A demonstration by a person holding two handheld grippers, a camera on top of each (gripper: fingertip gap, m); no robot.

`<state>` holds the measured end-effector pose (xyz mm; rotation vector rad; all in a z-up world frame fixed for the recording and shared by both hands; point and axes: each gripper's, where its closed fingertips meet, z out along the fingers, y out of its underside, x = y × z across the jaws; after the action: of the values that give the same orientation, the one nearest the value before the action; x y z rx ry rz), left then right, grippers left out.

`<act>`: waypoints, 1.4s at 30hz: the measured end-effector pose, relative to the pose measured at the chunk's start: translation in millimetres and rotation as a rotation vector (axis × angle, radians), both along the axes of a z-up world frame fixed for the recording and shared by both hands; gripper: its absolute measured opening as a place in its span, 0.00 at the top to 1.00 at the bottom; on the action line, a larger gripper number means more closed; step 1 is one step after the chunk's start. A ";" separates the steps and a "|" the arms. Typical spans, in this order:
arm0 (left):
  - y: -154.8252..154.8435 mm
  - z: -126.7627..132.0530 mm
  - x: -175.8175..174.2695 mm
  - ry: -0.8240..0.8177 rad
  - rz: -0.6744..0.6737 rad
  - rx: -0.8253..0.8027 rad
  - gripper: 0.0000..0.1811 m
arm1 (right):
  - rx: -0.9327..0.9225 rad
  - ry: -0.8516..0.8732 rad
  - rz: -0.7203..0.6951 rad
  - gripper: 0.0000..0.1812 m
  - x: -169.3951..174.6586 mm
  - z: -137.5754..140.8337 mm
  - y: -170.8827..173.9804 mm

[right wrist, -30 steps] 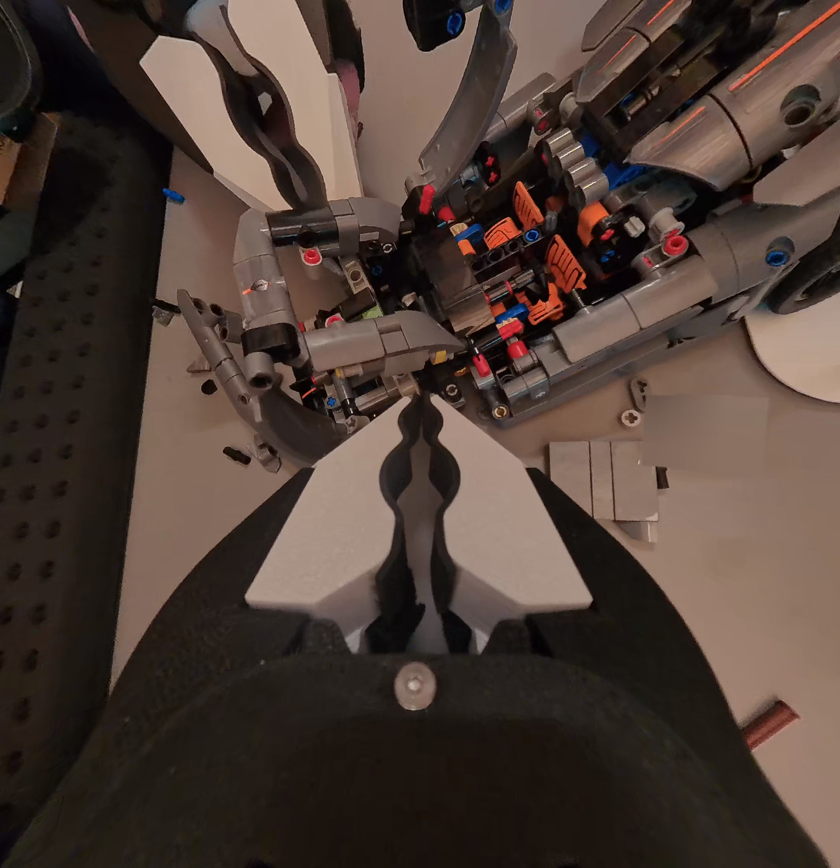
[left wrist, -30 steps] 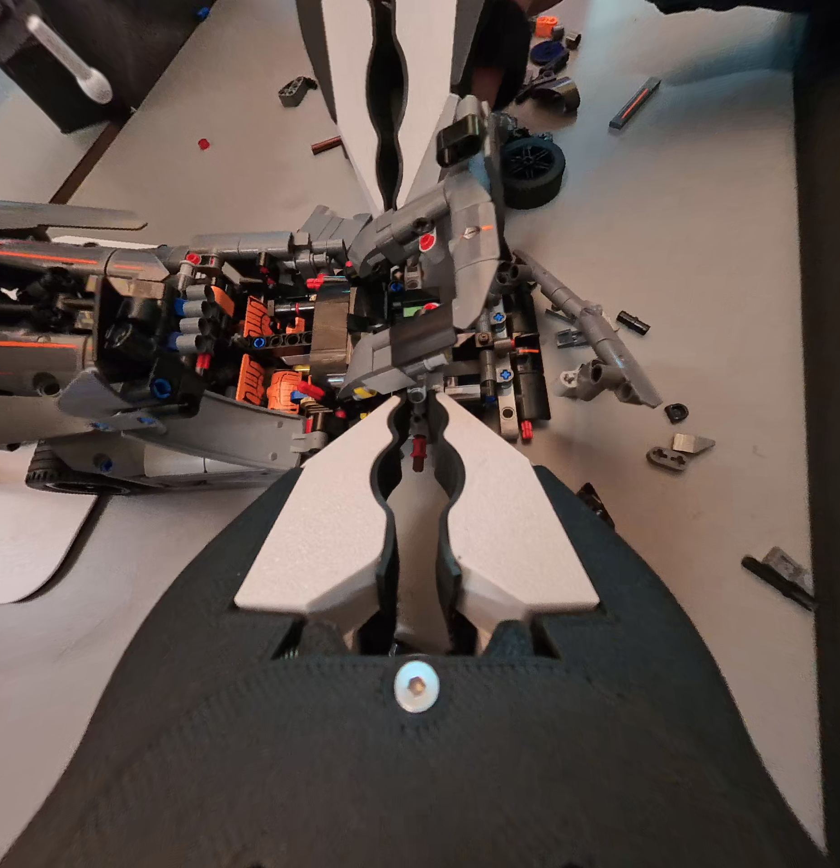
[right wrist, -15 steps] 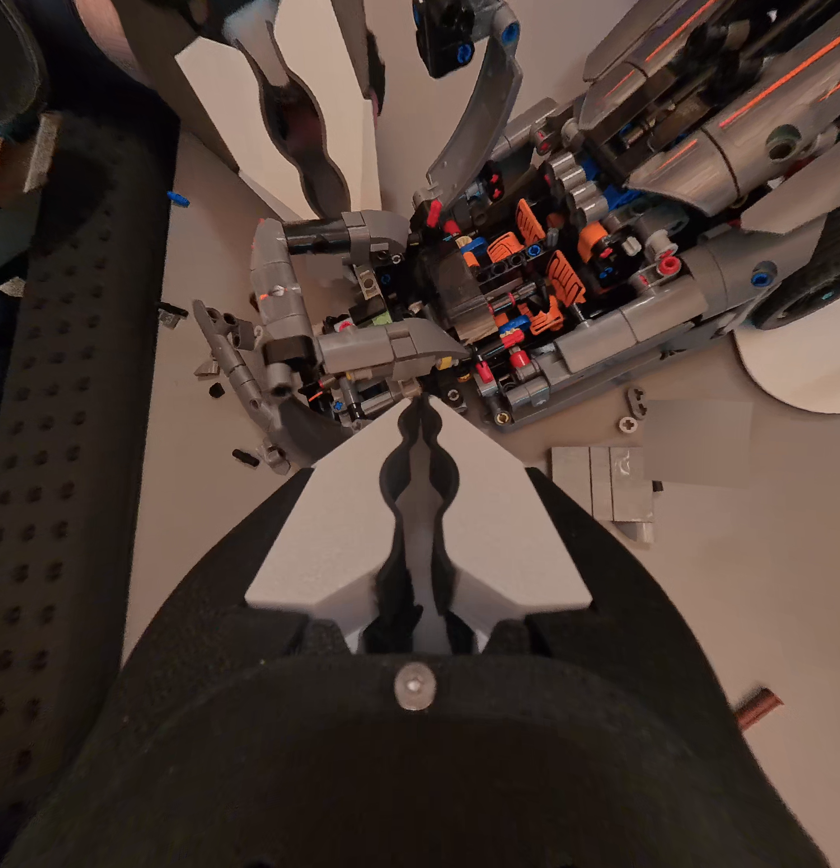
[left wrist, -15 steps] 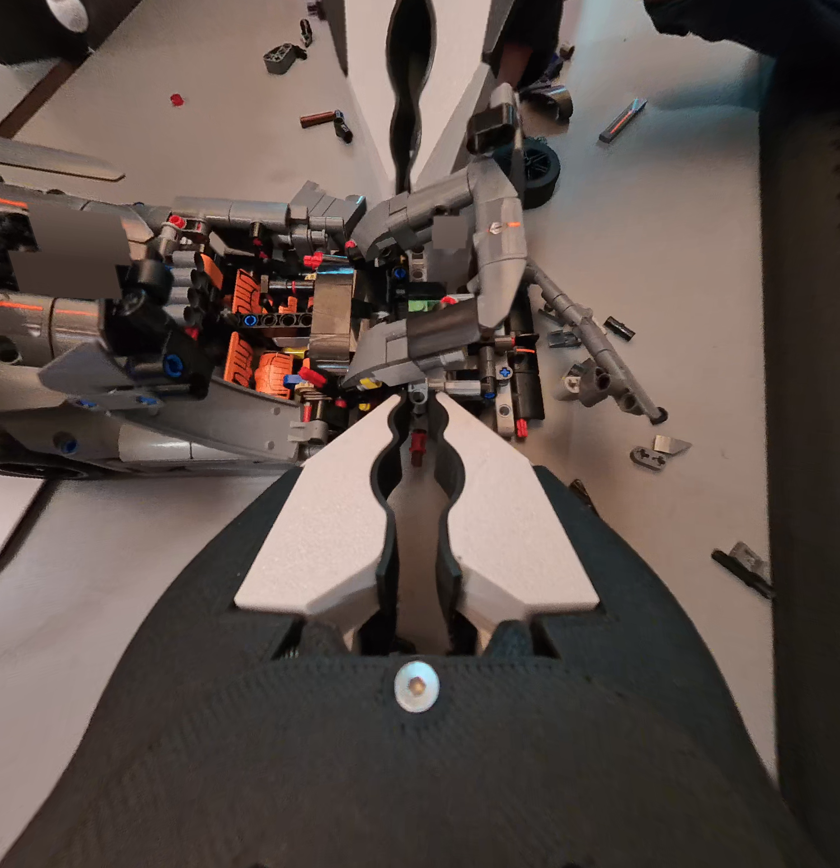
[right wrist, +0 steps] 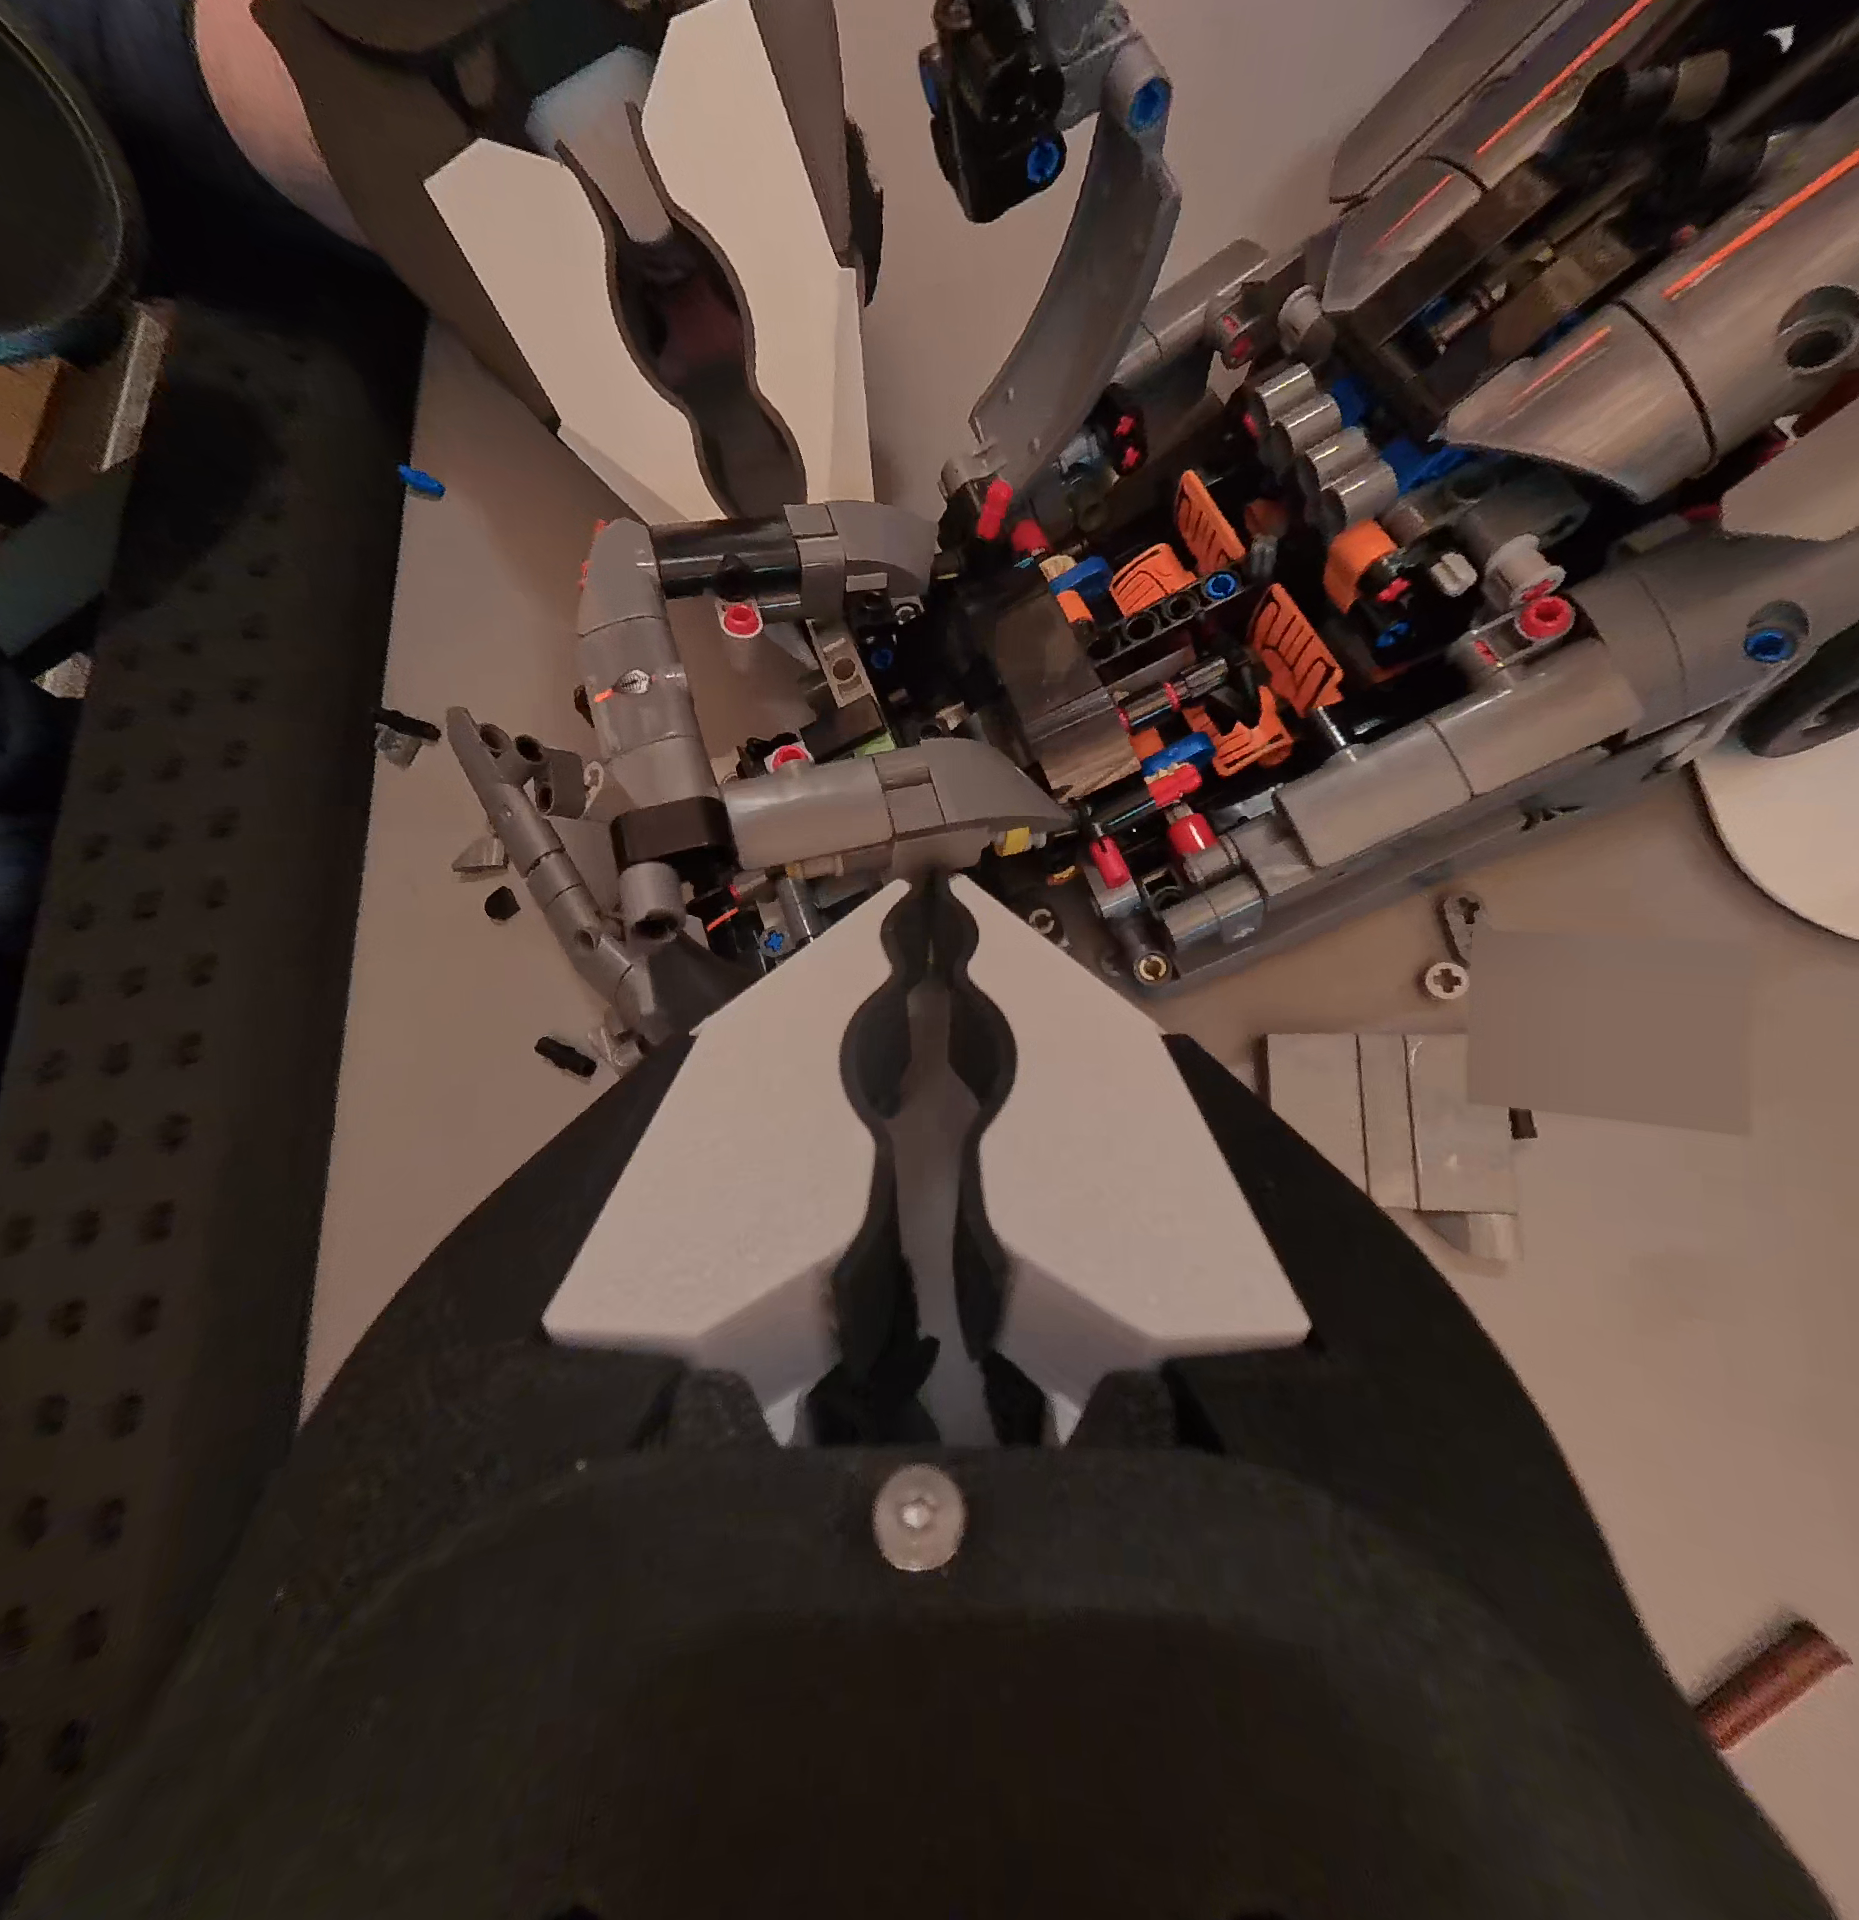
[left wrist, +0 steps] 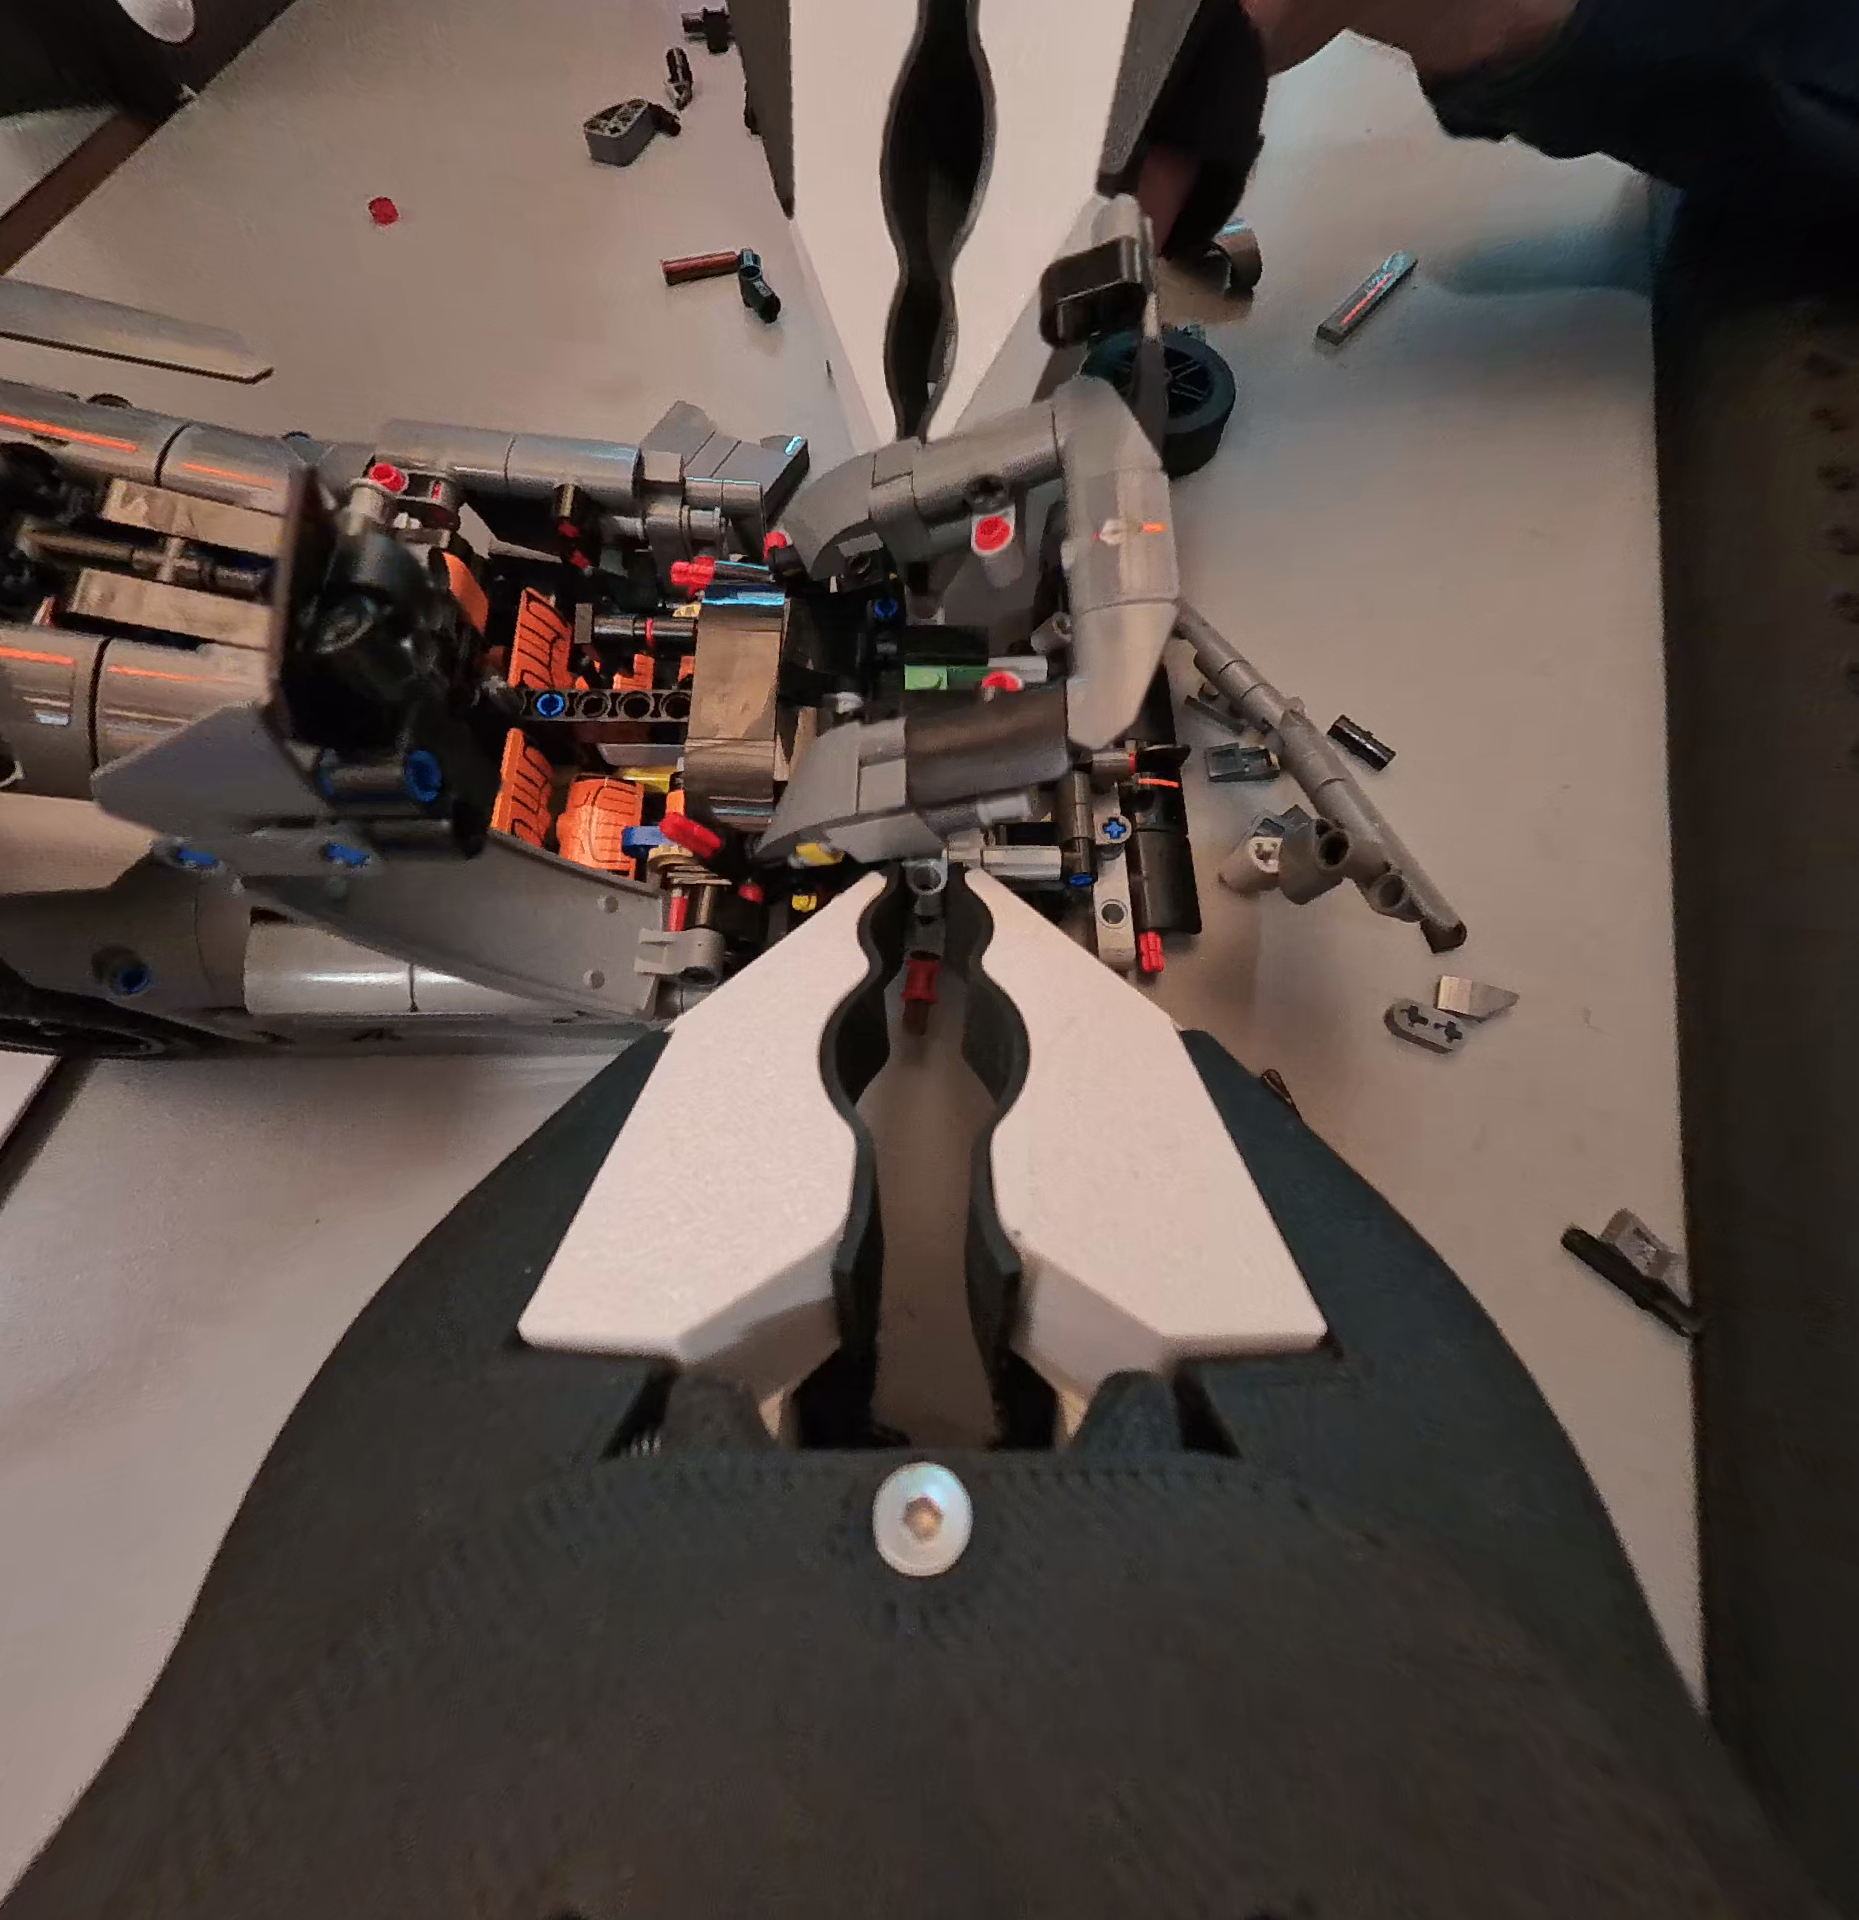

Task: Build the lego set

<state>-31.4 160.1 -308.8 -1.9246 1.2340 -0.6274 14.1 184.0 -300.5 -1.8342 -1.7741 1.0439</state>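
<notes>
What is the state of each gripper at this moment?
Left gripper: shut on the thin pin piece with a red end.
Right gripper: shut at the edge of the grey car model; what it pinches is hidden.

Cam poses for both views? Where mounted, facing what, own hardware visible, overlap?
Left wrist: on the left gripper, looking down along its fingers at the lego car nose; shows its black body, white fingers and the right gripper opposite.
Right wrist: on the right gripper, facing the nose from the other side; shows its body, fingers and the left gripper opposite.
Shared: the car, the grey nose frame, the table.
</notes>
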 end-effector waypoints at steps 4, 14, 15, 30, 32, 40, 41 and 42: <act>0.5 -0.5 -0.3 -0.009 0.006 -0.009 0.97 | -0.017 -0.028 -0.021 1.00 -0.1 -1.5 -0.3; -0.6 7.1 -3.2 -0.048 -0.025 -0.019 0.97 | -0.023 -0.019 -0.038 1.00 -2.2 -1.1 -1.1; -0.7 8.8 -3.8 -0.048 -0.029 -0.008 0.97 | -0.022 -0.016 -0.035 1.00 -2.5 -1.0 -1.1; -0.6 8.2 -9.1 0.056 -0.054 0.115 0.98 | -0.026 0.002 -0.025 1.00 -2.0 -1.4 -1.7; -0.7 4.9 -9.4 0.050 -0.049 0.082 0.98 | -0.039 0.009 -0.024 1.00 -2.1 -0.7 -1.8; -1.1 1.6 -7.1 0.030 -0.036 0.056 0.98 | -0.030 0.013 -0.022 1.00 -1.8 0.2 -1.2; -1.4 1.4 -6.3 0.033 -0.036 0.062 0.97 | -0.029 0.014 -0.020 1.00 -1.9 0.4 -1.4; -1.5 1.1 -6.0 0.034 -0.036 0.063 0.97 | -0.030 0.014 -0.020 1.00 -1.8 0.3 -1.4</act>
<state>-37.4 158.7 -307.7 -1.8716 1.2972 -0.5691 12.3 182.5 -300.1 -1.8540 -1.7375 1.0791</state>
